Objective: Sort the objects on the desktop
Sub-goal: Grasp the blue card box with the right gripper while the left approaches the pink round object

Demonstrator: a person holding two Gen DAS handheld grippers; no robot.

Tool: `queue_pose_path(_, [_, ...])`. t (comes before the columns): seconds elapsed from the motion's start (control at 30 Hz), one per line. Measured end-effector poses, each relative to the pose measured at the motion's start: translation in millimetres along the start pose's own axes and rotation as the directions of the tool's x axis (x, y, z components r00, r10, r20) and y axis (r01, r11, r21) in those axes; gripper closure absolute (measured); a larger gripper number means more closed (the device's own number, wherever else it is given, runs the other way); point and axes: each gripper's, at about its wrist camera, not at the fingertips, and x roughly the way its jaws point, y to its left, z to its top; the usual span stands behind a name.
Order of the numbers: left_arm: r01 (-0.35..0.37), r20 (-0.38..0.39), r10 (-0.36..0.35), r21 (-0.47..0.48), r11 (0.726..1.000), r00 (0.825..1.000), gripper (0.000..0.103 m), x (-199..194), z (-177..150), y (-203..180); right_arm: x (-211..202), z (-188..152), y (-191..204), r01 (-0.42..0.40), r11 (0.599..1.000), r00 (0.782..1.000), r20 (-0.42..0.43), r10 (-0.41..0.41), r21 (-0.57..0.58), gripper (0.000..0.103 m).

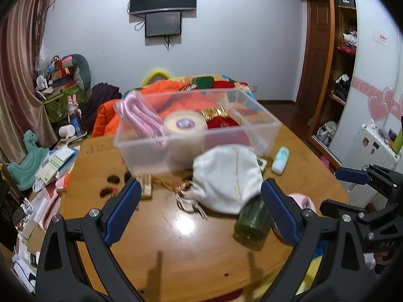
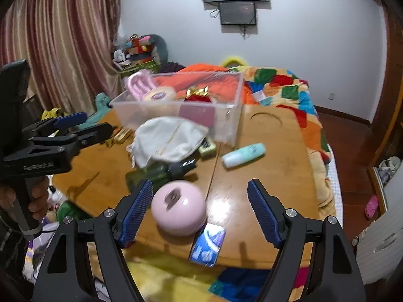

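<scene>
A clear plastic bin (image 1: 262,133) (image 2: 226,125) stands on the wooden table (image 1: 156,246) (image 2: 277,176), holding a pink bundle (image 1: 143,115), a tape roll (image 1: 183,124) and a red-gold item (image 1: 221,120). In front lie a white drawstring pouch (image 1: 226,178) (image 2: 168,138), a green bottle (image 1: 252,222) (image 2: 153,172), a mint tube (image 1: 280,160) (image 2: 244,154), a pink round case (image 2: 178,207) and a blue packet (image 2: 207,244). My left gripper (image 1: 200,209) is open above the table before the pouch. My right gripper (image 2: 200,210) is open, with the pink case just inside its left finger.
A wooden block (image 1: 146,185) and a small green tin (image 2: 207,148) lie beside the pouch. A bed with a colourful blanket (image 2: 289,88) is behind the table. Clutter and papers (image 1: 50,166) fill the floor at left. A white suitcase (image 1: 372,161) stands at right.
</scene>
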Motion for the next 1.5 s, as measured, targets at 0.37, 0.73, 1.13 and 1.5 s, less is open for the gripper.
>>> queue_pose_path(0.37, [0.043,-0.056,-0.046,-0.040,0.998,0.997,0.006,1,-29,-15,9,-42,-3,0.048,0.999,0.996,-0.069,-0.050,-0.025,0.029])
queue_pose_path(0.73, [0.118,-0.076,-0.116,0.013,0.993,0.990,0.006,-5,-39,-53,25,-58,-11,0.012,1.000,0.993,-0.118,-0.012,0.007,0.062])
queue_pose_path(1.13, [0.130,-0.154,-0.120,0.058,0.990,0.981,0.006,18,-49,-94,22,-57,-25,-0.023,1.000,0.993,-0.116,0.020,-0.017,0.076])
queue_pose_path(1.5, [0.103,-0.178,-0.090,0.066,0.992,0.980,0.006,41,-41,-105,17,-58,-55,-0.008,0.999,0.995,-0.098,0.011,0.038,0.077])
